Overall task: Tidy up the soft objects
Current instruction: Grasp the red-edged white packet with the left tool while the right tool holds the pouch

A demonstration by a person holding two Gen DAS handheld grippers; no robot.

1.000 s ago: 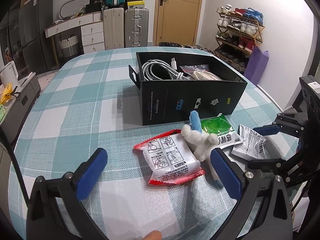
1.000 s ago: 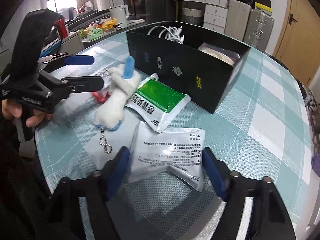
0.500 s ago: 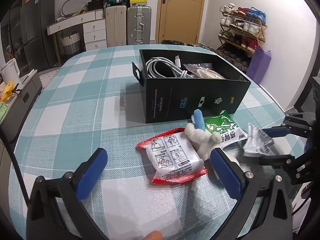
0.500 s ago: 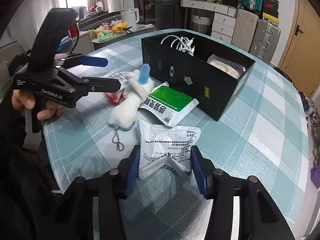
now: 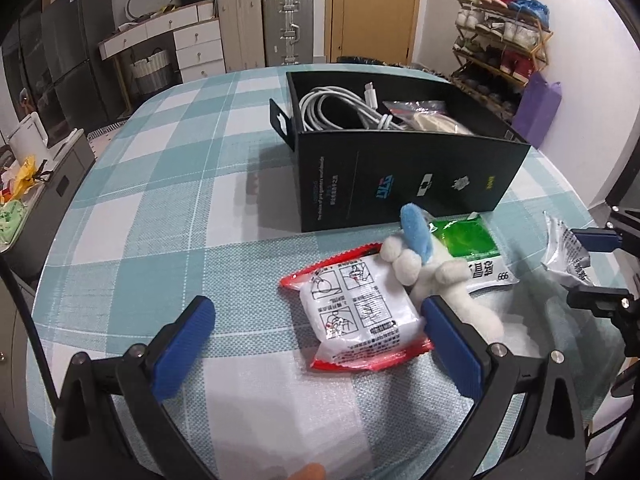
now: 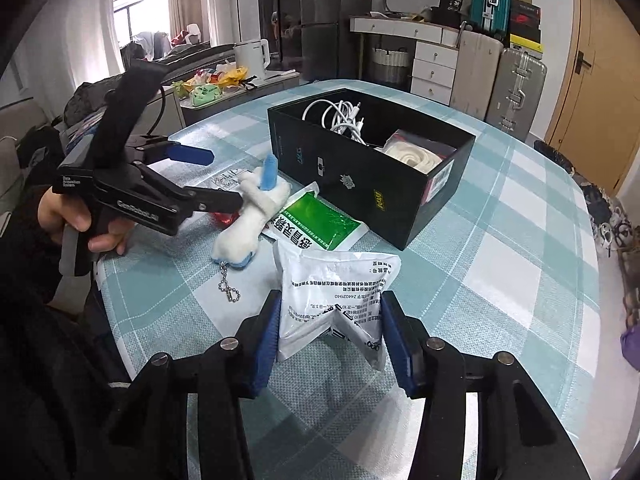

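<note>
My right gripper (image 6: 330, 332) is shut on a white printed pouch (image 6: 336, 292) and holds it lifted above the table; the pouch also shows in the left wrist view (image 5: 566, 250). My left gripper (image 5: 320, 346) is open and empty, just in front of a red-edged white packet (image 5: 356, 312). A white plush toy with a blue ear (image 5: 436, 268) lies beside that packet, partly over a green packet (image 5: 474, 244). In the right wrist view the plush (image 6: 250, 216) and green packet (image 6: 320, 222) lie in front of the black box (image 6: 360, 176).
The black box (image 5: 404, 176) holds white cables (image 5: 340, 106) and a bagged pale item (image 5: 432, 120). The checked tablecloth (image 5: 160, 200) covers a round table. Suitcases, drawers and a shoe rack stand beyond it.
My right gripper has closed on the white pouch and lifted it off the table. My left gripper has stayed open in about the same place.
</note>
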